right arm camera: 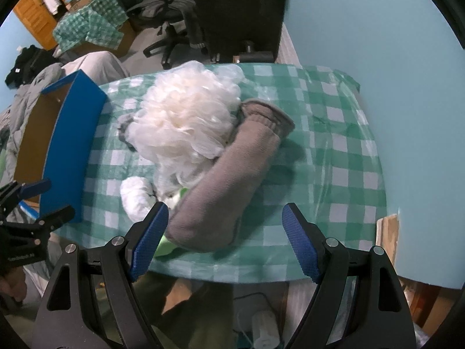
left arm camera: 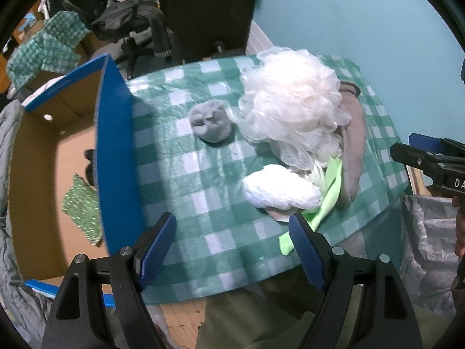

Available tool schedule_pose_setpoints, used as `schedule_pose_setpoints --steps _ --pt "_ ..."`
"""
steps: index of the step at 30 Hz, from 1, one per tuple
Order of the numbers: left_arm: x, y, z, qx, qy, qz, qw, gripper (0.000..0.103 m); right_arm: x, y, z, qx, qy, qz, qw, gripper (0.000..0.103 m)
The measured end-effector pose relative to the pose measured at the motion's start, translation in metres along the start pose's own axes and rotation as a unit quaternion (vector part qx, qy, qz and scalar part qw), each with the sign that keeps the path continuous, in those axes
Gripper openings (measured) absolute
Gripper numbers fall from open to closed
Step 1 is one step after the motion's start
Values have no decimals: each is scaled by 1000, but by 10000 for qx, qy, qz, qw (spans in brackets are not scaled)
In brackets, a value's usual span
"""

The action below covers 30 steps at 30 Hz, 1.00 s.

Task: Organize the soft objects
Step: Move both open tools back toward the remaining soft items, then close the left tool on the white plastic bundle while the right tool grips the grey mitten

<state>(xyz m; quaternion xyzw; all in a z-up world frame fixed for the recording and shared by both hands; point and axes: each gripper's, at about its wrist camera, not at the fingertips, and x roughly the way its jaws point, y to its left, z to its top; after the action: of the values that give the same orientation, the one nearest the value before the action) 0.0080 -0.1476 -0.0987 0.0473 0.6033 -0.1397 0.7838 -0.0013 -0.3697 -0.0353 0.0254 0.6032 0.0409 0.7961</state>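
Observation:
A pile of soft things lies on the green checked tablecloth [left arm camera: 186, 192] [right arm camera: 334, 151]: a white mesh bath pouf [left arm camera: 290, 101] [right arm camera: 186, 122], a grey-brown sock [left arm camera: 354, 145] [right arm camera: 229, 183], a white bundle [left arm camera: 279, 187] [right arm camera: 136, 195], a lime green cloth [left arm camera: 325, 200] and a grey ball [left arm camera: 210, 125]. My left gripper [left arm camera: 232, 250] hangs open over the table's near edge, left of the white bundle, holding nothing. My right gripper [right arm camera: 225, 240] is open above the sock's near end, not touching it.
A blue-walled cardboard box [left arm camera: 113, 157] [right arm camera: 72, 145] stands against the table's left side, with a green patterned cloth [left arm camera: 82, 212] inside. A clear bag [left arm camera: 427, 250] hangs at the right. Office chairs and checked cloth stand behind. Each gripper shows at the edge of the other's view.

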Motion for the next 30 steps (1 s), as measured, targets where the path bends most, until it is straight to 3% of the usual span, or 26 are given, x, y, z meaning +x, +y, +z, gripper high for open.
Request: schedule_pose_setpoints --steps 13,30 --pt "32 -34 20 -57 230 -240 9994 81 12 -13 -5 147 122 20 9998 81" --pt "82 -49 35 153 621 199 9978 81 36 -19 7 332 305 203 9988 81"
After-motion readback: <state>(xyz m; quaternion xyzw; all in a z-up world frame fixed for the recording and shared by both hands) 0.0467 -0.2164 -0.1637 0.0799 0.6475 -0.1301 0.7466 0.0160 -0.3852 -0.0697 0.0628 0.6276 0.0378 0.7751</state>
